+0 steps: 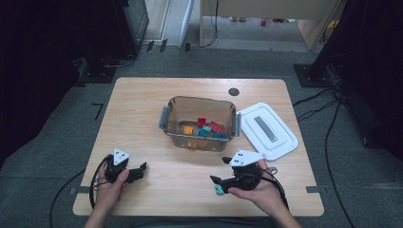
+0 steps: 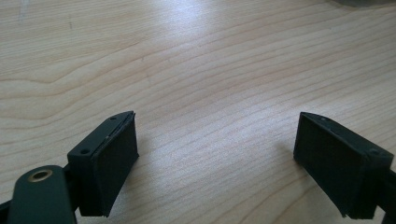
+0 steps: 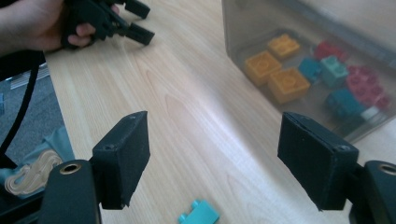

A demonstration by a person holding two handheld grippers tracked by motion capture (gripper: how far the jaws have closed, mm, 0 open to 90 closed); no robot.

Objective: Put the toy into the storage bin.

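A small teal brick (image 1: pixel 219 190) lies on the wooden table (image 1: pixel 142 118) near its front edge. My right gripper (image 1: pixel 216 183) hovers low over it, jaws open and not touching it. In the right gripper view the teal brick (image 3: pixel 200 213) sits on the wood just below the gap of the right gripper (image 3: pixel 215 140). My left gripper (image 1: pixel 141 169) rests at the front left, held in a hand; in its own view the left gripper (image 2: pixel 215 135) is open over bare wood. The left gripper (image 3: pixel 135 23) also appears far off in the right gripper view.
A clear plastic box (image 1: pixel 166 118) stands mid-table with several red, orange and teal bricks inside. The same box (image 3: pixel 233 37) is close on the right in the right gripper view. Its white lid (image 1: pixel 267 130) lies to the right of it.
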